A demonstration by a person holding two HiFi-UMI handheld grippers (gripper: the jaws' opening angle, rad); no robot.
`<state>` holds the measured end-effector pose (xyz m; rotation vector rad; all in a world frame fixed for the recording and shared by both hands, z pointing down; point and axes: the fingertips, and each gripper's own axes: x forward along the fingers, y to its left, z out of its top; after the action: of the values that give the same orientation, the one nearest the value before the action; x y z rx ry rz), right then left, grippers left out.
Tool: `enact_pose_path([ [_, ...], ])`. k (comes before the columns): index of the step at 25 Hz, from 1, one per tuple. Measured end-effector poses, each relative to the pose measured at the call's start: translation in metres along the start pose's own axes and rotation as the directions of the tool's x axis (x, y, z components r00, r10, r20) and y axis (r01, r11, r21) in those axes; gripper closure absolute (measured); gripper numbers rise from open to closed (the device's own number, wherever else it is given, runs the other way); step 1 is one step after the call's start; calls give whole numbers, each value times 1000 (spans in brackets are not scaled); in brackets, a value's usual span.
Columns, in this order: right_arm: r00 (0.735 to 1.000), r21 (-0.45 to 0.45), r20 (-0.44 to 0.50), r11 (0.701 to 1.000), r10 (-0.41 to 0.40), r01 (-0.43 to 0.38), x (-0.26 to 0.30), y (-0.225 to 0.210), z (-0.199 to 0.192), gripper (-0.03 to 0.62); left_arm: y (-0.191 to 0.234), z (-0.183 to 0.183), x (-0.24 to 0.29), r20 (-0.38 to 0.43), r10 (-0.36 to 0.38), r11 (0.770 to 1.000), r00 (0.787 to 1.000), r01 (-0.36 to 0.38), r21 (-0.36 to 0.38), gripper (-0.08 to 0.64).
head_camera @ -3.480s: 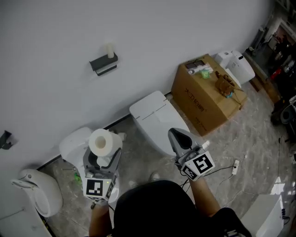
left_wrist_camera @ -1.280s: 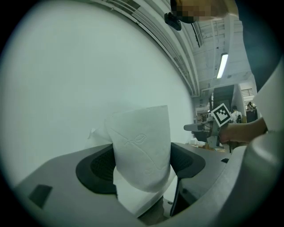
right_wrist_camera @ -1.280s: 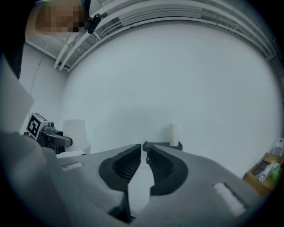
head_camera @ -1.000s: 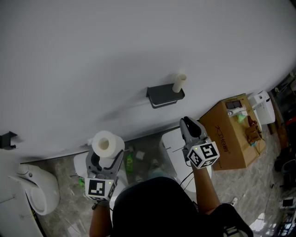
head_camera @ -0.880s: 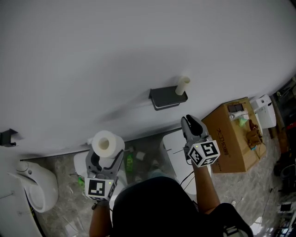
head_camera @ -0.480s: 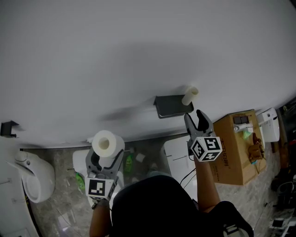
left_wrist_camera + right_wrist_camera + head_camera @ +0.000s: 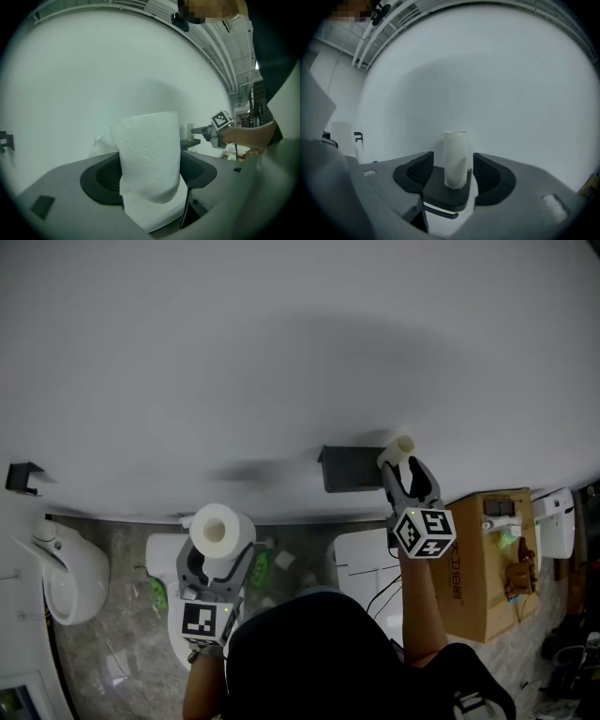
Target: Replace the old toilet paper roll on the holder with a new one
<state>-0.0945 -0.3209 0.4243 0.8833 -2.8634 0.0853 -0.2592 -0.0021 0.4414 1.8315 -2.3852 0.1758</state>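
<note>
My left gripper (image 7: 218,547) is shut on a full white toilet paper roll (image 7: 217,529), held upright; in the left gripper view the toilet paper roll (image 7: 150,152) fills the space between the pads. A dark holder shelf (image 7: 349,468) is fixed to the wall, with the old bare roll core (image 7: 401,444) standing on its right end. My right gripper (image 7: 405,474) is up at the core. Its jaws have just been opening, and the core (image 7: 455,158) stands between them on the holder shelf (image 7: 443,190) with a gap on each side. My right gripper (image 7: 453,172) is open.
Below the holder a white toilet (image 7: 366,559) stands against the wall, with a cardboard box (image 7: 483,563) to its right. A white bin (image 7: 66,573) sits at the far left under a small wall bracket (image 7: 23,474). A green bottle (image 7: 259,568) lies on the floor.
My right gripper has moved up to the holder and its jaws have opened on either side of the old core. The left gripper still holds the new roll, shifted slightly.
</note>
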Motion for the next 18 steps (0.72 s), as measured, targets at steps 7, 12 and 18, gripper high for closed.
enact_pose_path([
  [7,998,4,-31,999,52,-52,14,2,-6,344,-7,2,1,-23,48,998,999,-49,-50,184],
  [12,997,8,-29,997,73,-73,17,3,-8,419,-6,-3,1,-4,42,999,999,-42,23,184],
  [18,997,16,-17,997,75,-75,14,3,-5,419,-8,-2,0,-22,49,999,999,-49,-16,184],
])
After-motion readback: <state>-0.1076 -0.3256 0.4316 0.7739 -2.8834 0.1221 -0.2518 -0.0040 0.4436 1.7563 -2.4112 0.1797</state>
